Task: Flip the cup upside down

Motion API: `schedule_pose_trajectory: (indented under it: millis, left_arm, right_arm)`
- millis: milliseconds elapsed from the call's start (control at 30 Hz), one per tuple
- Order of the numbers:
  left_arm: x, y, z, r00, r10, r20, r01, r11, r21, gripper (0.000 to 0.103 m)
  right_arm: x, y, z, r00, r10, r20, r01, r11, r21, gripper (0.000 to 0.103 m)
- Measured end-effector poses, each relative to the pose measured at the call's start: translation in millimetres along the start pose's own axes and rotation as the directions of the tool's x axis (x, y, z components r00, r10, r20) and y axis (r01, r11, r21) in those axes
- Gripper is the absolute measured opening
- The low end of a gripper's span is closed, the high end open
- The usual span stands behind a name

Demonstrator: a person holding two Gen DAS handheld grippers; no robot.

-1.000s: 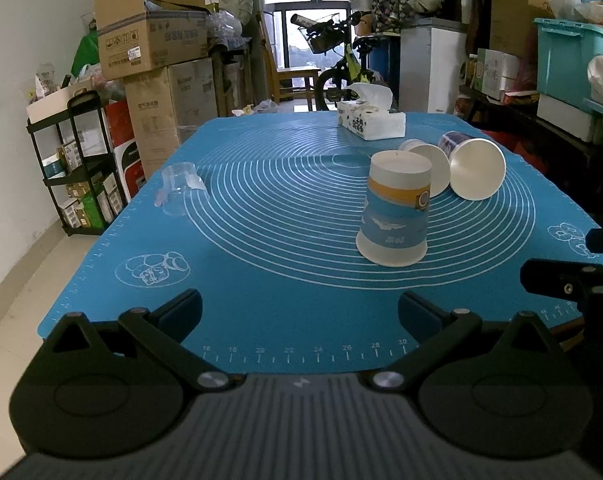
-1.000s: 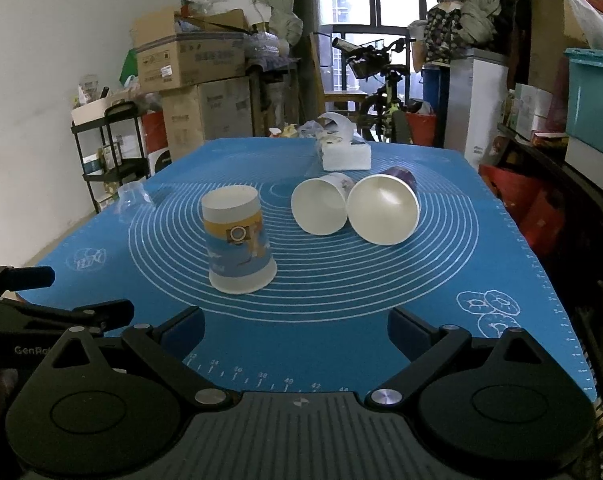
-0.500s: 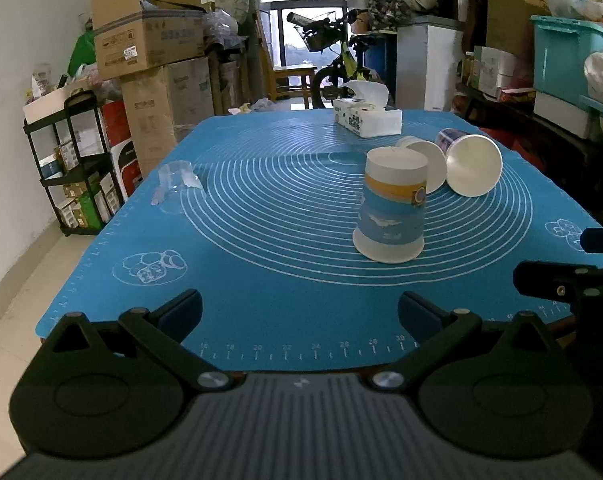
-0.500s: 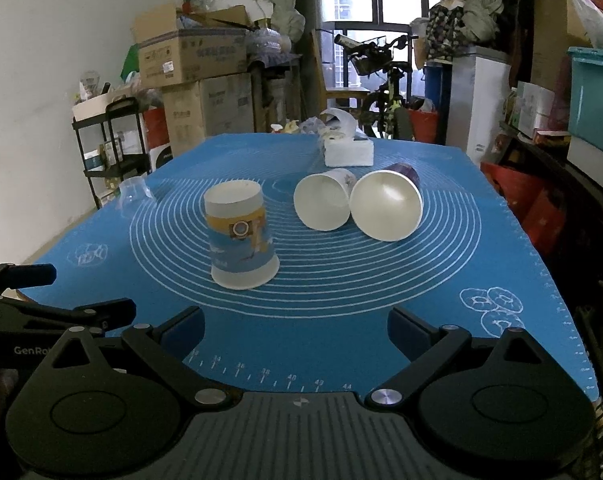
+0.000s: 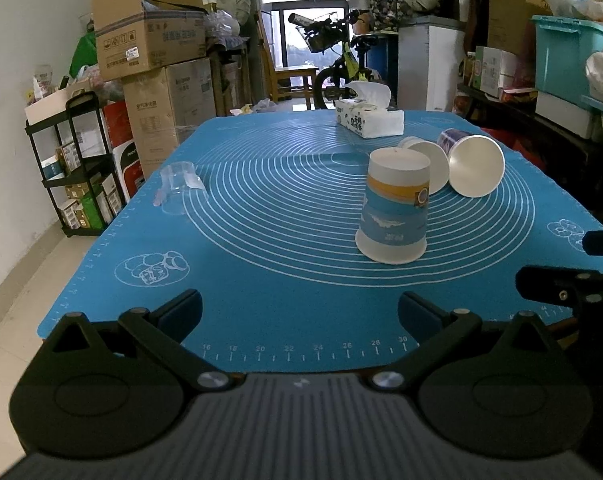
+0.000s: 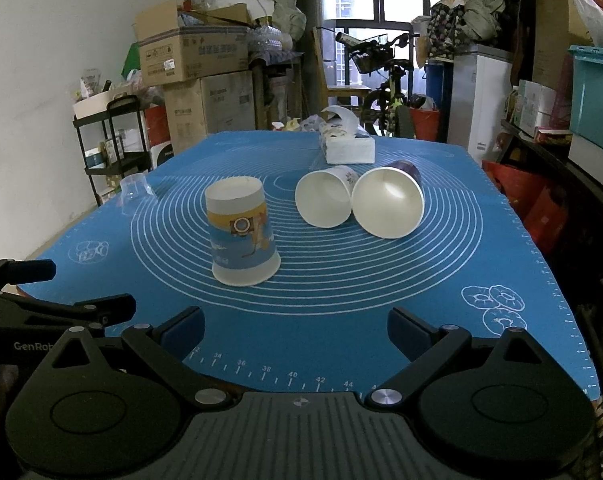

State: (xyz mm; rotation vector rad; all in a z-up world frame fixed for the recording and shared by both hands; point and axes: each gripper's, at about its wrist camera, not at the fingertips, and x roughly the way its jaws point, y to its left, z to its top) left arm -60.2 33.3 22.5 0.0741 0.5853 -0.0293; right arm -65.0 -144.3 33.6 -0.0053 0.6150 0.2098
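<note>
With both our left gripper (image 5: 299, 314) and right gripper (image 6: 295, 330) wide and empty, the blue-printed paper cup (image 6: 241, 232) already stands inverted; next we would take the white paper cup (image 6: 327, 198) lying just beyond it.

Both views shifted slightly: printed cup (image 5: 395, 208) now a touch nearer left gripper (image 5: 300, 312) fingers; right gripper (image 6: 296, 328) eased back, cup farther.

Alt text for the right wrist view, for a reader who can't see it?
A blue-and-yellow paper cup stands upside down on a blue mat, beyond the open, empty right gripper. Two paper cups lie on their sides behind it.
</note>
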Motion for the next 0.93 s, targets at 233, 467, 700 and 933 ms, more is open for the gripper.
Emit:
schedule_pose_trajectory:
  millis: [233,467,700,933]
  left_arm:
    - [0.2,-0.1,0.0,1.000,0.001,-0.001,-0.001,1.000,0.001,0.103]
    - [0.2,-0.3,0.0,1.000,0.001,-0.001,-0.001,1.000,0.001,0.103]
    - [0.1,-0.6,-0.1,1.000,0.002,0.000,-0.002,1.000,0.001,0.103]
    - [0.1,-0.9,0.7,1.000,0.001,-0.001,-0.001,1.000,0.010,0.103]
  right_arm:
    - [0.1,0.2,0.0,1.000,0.001,0.000,-0.001,1.000,-0.001,0.098]
    - [1.2,-0.4,-1.6,1.000,0.002,-0.003,-0.002,1.000,-0.002,0.098]
    - [0.9,-0.3,-1.8,1.000,0.002,-0.005,-0.002,1.000,-0.002,0.098]
    - [4.6,-0.6,-4.9,1.000,0.003,-0.010,-0.003,1.000,-0.004,0.098]
